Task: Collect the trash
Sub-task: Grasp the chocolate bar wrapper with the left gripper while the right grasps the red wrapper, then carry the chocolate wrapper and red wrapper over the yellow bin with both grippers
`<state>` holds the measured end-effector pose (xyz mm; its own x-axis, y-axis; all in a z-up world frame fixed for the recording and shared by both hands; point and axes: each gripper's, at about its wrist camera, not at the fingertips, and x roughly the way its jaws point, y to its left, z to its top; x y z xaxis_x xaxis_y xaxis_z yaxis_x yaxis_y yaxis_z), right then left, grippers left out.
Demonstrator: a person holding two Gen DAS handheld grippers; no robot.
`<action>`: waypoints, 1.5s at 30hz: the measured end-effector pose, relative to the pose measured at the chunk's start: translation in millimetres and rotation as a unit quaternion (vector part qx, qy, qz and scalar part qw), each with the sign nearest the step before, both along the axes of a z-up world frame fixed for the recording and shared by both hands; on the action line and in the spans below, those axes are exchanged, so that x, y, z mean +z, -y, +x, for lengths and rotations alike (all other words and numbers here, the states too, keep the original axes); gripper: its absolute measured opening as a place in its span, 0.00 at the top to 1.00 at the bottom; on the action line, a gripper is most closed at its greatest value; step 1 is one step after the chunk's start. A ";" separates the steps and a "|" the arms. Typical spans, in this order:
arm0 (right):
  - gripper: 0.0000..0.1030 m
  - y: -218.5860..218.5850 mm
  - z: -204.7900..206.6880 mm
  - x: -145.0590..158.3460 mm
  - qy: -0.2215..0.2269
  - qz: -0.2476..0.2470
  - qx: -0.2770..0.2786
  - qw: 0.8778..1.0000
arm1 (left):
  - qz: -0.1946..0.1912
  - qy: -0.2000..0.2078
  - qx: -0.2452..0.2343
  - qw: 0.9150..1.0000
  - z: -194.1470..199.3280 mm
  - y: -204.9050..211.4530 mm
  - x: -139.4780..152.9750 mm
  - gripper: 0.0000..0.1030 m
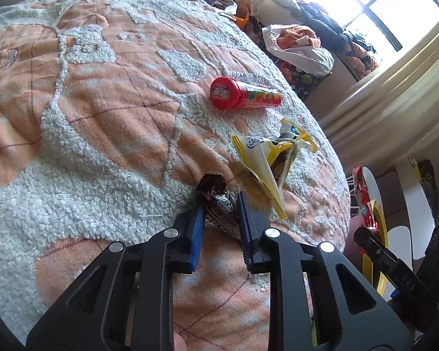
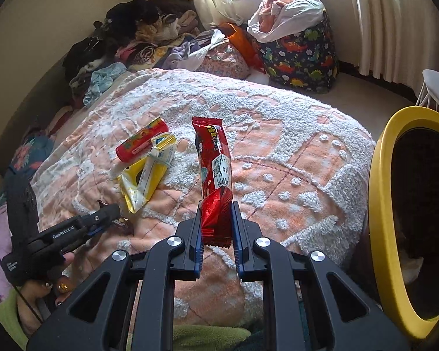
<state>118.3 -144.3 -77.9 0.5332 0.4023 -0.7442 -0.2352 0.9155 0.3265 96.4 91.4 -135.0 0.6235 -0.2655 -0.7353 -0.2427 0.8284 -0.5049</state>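
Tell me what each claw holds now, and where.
Right claw grips the red wrapper by its lower end. Left claw pinches the dark wrapper mid-length.

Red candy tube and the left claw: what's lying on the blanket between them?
The crumpled yellow-and-white wrapper lies on the blanket between the red candy tube and the left claw, which grips a dark wrapper. The left wrist view shows it.

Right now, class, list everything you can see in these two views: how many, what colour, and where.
Red wrapper: 1, red, in right gripper.
Dark wrapper: 1, black-silver, between left fingers.
Yellow packet: 1, yellow-white, on blanket.
Candy tube: 1, red, on blanket beyond the packet.
Blanket: 1, orange-white, on bed.
Bin: 1, yellow rim, right.
Dinosaur bag: 1, dark, by curtain.
Clothes pile: 1, mixed, far side.
Left gripper: 1, black-blue.
Right gripper: 1, black-blue.
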 end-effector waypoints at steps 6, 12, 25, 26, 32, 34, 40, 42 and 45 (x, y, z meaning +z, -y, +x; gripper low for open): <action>0.85 6.6 -8.5 9.9 0.015 0.003 0.002 1.000 | 0.034 0.054 -0.019 0.998 -6.1 14.7 33.2 0.86; 0.85 17.5 -12.6 22.4 0.026 0.017 -0.002 1.000 | 0.044 0.090 -0.049 0.994 -7.8 35.8 58.1 0.86; 0.85 55.0 -21.9 45.0 0.052 0.031 -0.033 0.998 | 0.056 0.120 -0.091 0.987 -4.6 76.1 82.9 0.86; 0.85 57.7 -22.5 46.3 0.053 0.031 -0.036 0.997 | 0.056 0.122 -0.095 0.986 -4.1 79.3 84.5 0.86; 0.85 73.9 -26.0 52.9 0.061 0.034 -0.053 0.996 | 0.061 0.131 -0.112 0.983 -4.2 96.2 91.6 0.86; 0.85 80.1 -26.0 54.3 0.062 0.036 -0.059 0.996 | 0.062 0.133 -0.117 0.982 -5.5 101.6 93.5 0.86; 0.84 98.3 -25.7 57.5 0.068 0.036 -0.078 0.994 | 0.068 0.140 -0.132 0.979 -5.4 116.4 98.7 0.86; 0.85 104.8 -25.6 58.0 0.069 0.036 -0.084 0.993 | 0.069 0.141 -0.136 0.978 -4.9 120.3 100.2 0.86; 0.85 114.1 -25.3 58.7 0.070 0.036 -0.094 0.992 | 0.071 0.142 -0.143 0.977 -3.9 127.3 102.0 0.86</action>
